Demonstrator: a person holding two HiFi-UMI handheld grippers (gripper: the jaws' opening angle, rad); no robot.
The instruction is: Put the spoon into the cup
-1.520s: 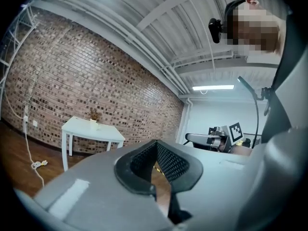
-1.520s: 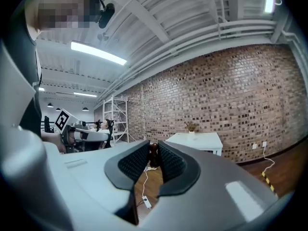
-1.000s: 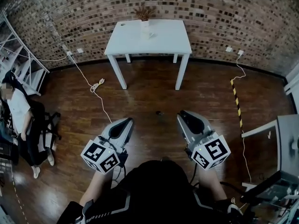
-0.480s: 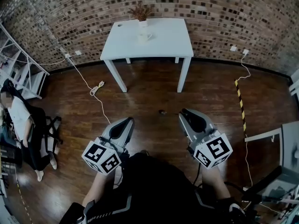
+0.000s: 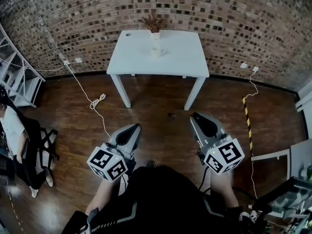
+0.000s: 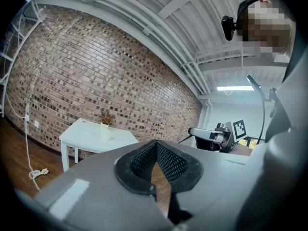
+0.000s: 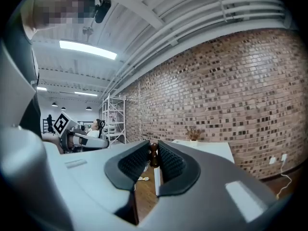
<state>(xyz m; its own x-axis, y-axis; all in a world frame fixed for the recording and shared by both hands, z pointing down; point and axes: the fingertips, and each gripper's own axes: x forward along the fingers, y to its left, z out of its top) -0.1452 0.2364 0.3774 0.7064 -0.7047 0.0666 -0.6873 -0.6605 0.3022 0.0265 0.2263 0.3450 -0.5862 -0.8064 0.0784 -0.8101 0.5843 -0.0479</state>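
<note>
Right tool (image 5: 196, 116) tight on spoon (image 7: 153, 157), left tool (image 5: 137, 127) together, empty; white table (image 5: 181, 58) against brick wall (image 5: 219, 13).

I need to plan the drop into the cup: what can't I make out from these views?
Cup: head view, too far and small to see inside.
Brown piece in the right hand-held gripper: right gripper view, jaws hide all but its end, so spoon or not is unclear.
Cup in both gripper views: too small to pick out by the plant.

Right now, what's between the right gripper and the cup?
Wooden floor with one small dark speck, then bare white tabletop up to the cup; the head view shows it.
</note>
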